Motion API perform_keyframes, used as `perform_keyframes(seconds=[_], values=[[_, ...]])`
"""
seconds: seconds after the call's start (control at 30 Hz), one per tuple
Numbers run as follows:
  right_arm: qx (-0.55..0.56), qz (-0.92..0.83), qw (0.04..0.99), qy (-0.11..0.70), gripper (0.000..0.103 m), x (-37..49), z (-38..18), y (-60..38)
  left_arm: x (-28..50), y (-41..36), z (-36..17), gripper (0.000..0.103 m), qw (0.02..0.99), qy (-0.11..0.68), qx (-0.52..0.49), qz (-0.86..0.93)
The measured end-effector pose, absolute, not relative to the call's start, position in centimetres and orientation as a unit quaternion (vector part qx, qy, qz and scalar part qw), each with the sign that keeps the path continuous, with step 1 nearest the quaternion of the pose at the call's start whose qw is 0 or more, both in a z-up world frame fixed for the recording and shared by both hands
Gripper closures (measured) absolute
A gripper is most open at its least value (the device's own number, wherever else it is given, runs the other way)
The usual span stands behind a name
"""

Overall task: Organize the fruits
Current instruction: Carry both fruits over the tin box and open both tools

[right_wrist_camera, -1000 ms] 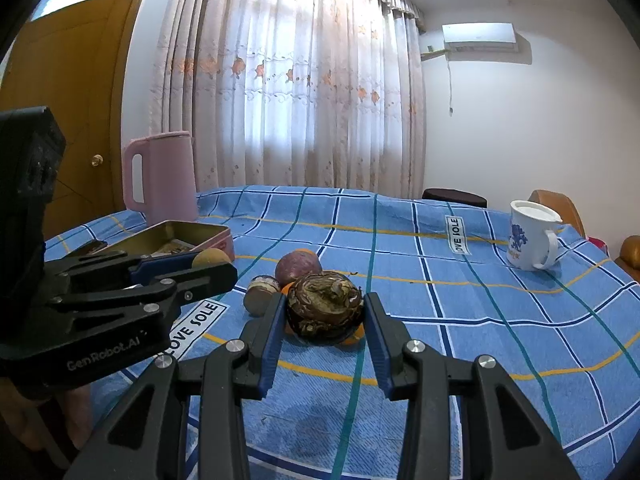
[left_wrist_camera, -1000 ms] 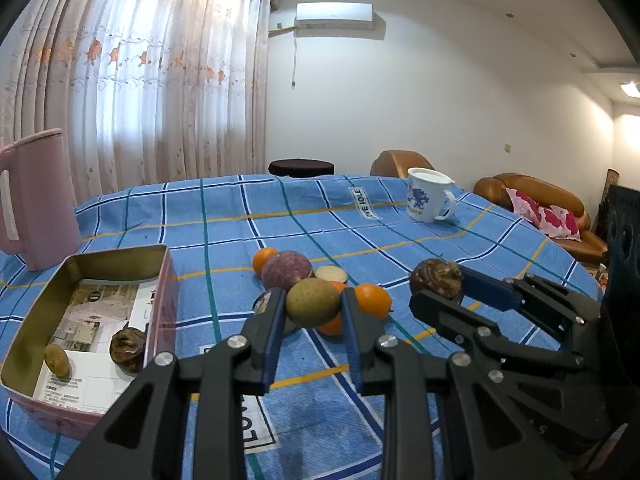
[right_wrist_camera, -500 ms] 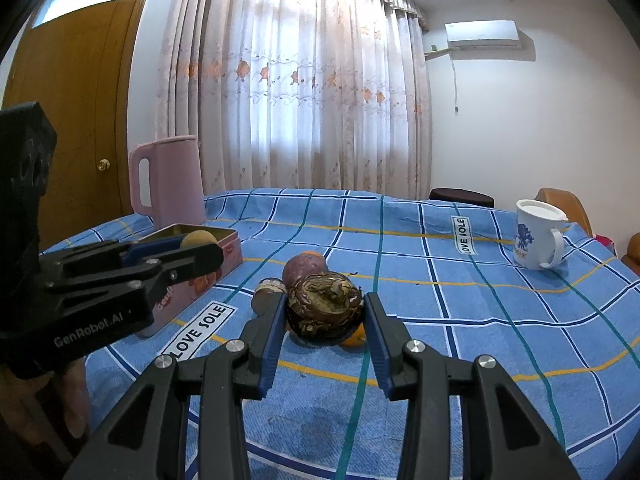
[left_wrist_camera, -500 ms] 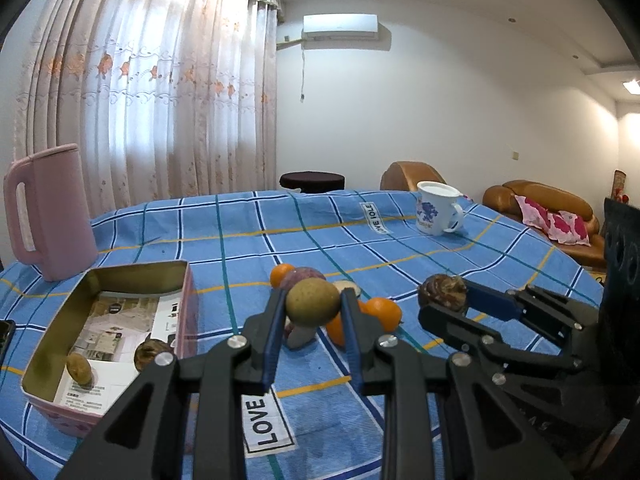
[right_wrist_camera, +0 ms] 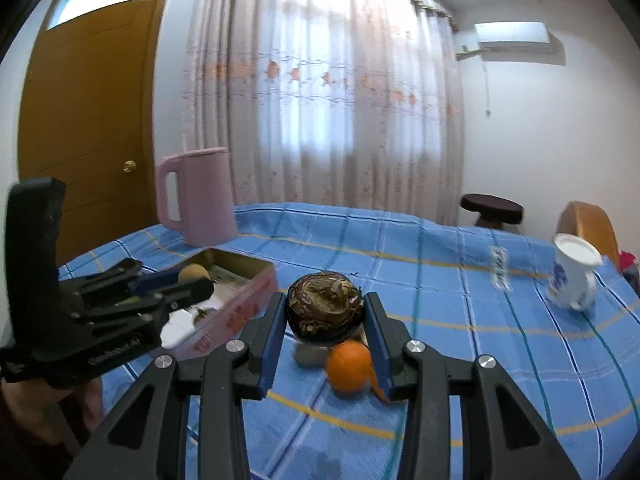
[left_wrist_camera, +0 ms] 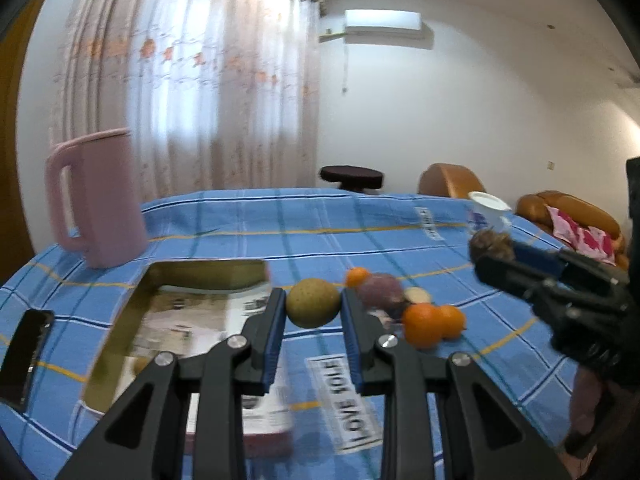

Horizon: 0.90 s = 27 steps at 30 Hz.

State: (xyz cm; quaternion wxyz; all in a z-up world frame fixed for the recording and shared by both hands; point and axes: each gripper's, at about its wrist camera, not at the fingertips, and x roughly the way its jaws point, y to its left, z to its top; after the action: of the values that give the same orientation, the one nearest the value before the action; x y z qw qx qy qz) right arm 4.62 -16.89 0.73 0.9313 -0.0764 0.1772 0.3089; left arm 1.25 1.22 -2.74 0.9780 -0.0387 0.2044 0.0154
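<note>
The round desk under the blue checked cloth (left_wrist_camera: pixel 320 216) offers open room beyond the fruit, but the gold-lined pink rectangular tin (left_wrist_camera: pixel 120 316) has raised walls to be cleared before release. The left tool (left_wrist_camera: pixel 313 312) is clenched on a smooth olive-green round fruit (left_wrist_camera: pixel 313 307) just right of the tin, and lowering inside is advised. The right tool (right_wrist_camera: pixel 325 316) is clenched on a wrinkled dark-brown round fruit (right_wrist_camera: pixel 325 308), held above the small orange citrus fruits (right_wrist_camera: pixel 349 366) on the desk.

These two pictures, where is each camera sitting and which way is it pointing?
Left wrist view: on the left hand-held gripper, looking along its fingers at the greenish-brown fruit it grips, the tin box and the pile of fruit; the right hand-held gripper shows at the right edge.
Right wrist view: on that right gripper, facing the wrinkled dark fruit it grips; the left gripper shows at left, over the box.
Shared: the box, pink jug, white mug, blue checked tablecloth.
</note>
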Motion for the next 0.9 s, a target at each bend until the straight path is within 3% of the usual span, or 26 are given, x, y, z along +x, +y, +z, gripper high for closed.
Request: perform_keyframes(seconds=[0.4, 0.9], values=[[-0.108, 0.381, 0.897, 0.196, 0.062, 7.1, 1.2, -7.9, 2.1, 7.9, -3.0, 0.074, 0.969, 0.230, -0.051, 0.076], [-0.165, 0.419, 0.857, 0.250, 0.062, 6.8, -4.1, 0.3, 4.2, 13.7, -5.3, 0.074, 0.952, 0.280, -0.078, 0.098]])
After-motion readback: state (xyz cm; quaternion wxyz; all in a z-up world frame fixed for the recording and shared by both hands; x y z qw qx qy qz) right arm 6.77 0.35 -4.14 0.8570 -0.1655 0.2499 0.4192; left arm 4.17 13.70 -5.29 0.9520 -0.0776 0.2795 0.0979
